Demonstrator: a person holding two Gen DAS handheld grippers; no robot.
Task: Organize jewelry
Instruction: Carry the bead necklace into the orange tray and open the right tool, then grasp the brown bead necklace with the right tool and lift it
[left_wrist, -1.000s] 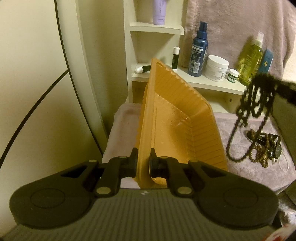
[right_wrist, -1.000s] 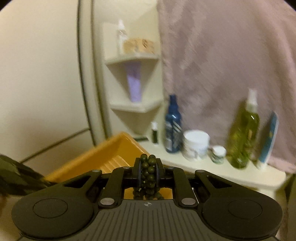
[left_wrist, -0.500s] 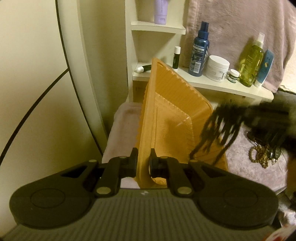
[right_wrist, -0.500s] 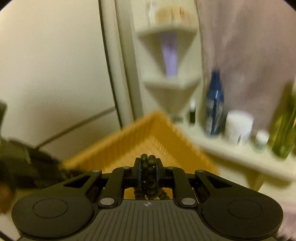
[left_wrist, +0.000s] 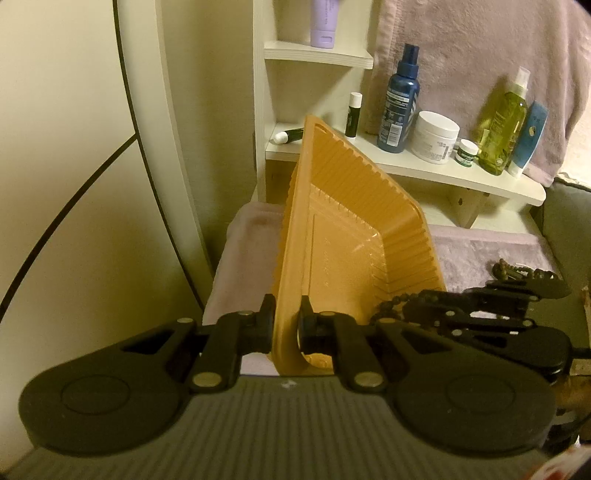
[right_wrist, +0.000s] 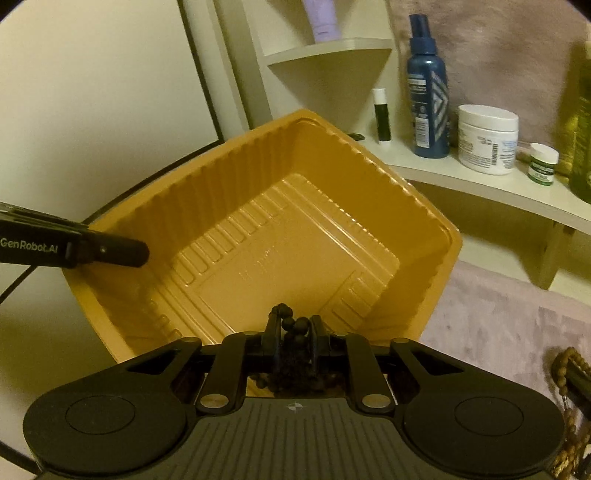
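Observation:
My left gripper (left_wrist: 287, 325) is shut on the rim of an orange plastic tray (left_wrist: 354, 236) and holds it tilted up on its side. The tray (right_wrist: 280, 236) is empty in the right wrist view, where the left gripper (right_wrist: 110, 251) shows clamped on its left rim. My right gripper (right_wrist: 294, 332) is shut on a dark beaded necklace (right_wrist: 291, 325) and sits at the tray's near rim. In the left wrist view the right gripper (left_wrist: 413, 302) reaches in from the right with beads (left_wrist: 391, 301) hanging by the tray's lower edge.
More beaded jewelry (left_wrist: 517, 271) lies on the pink towel (left_wrist: 480, 254) at the right; it also shows in the right wrist view (right_wrist: 565, 369). A white shelf (left_wrist: 461, 177) behind holds a blue spray bottle (left_wrist: 400, 99), a white jar (left_wrist: 436, 136) and a green bottle (left_wrist: 504, 122).
My right gripper has carried the beaded necklace from high at the right down and left to the tray's near rim. The left gripper and tray have stayed in place.

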